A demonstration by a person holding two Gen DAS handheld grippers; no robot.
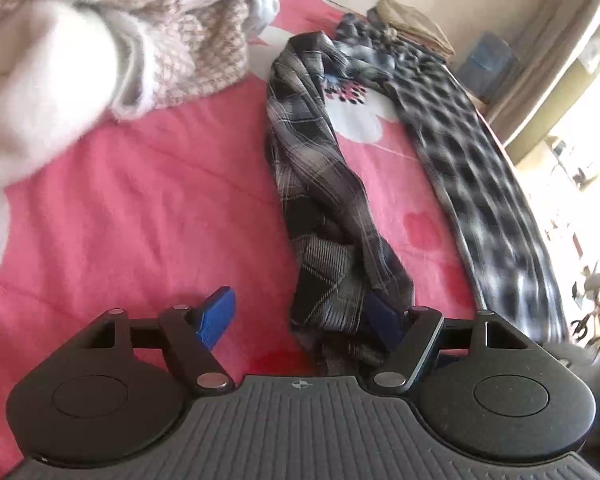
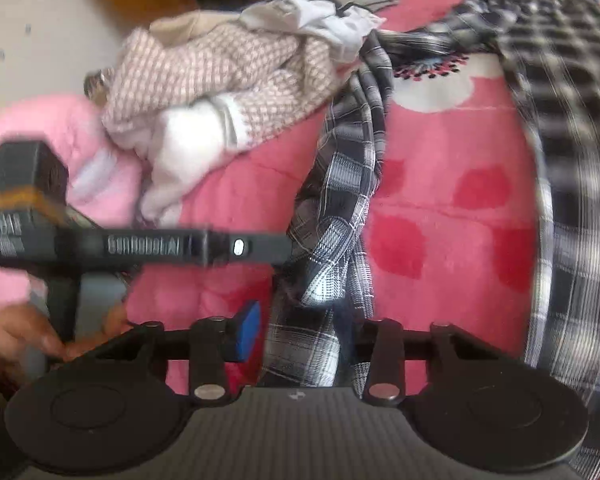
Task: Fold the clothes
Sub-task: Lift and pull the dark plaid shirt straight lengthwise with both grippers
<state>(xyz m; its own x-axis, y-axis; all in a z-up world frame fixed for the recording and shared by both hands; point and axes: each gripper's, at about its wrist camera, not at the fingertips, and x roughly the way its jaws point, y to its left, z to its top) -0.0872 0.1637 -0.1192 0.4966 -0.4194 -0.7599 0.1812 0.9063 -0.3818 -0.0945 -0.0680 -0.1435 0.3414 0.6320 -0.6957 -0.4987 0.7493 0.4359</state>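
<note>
Plaid shirt (image 1: 324, 216) bunched between slack left claw (image 1: 300, 316) and half-closed right claw (image 2: 300, 336), neither visibly clamping; liable to slip, sleeve twisted.

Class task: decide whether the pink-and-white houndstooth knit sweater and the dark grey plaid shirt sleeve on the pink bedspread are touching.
Apart. The left wrist view shows bare pink bedspread between the houndstooth knit sweater and the dark grey plaid sleeve.
</note>
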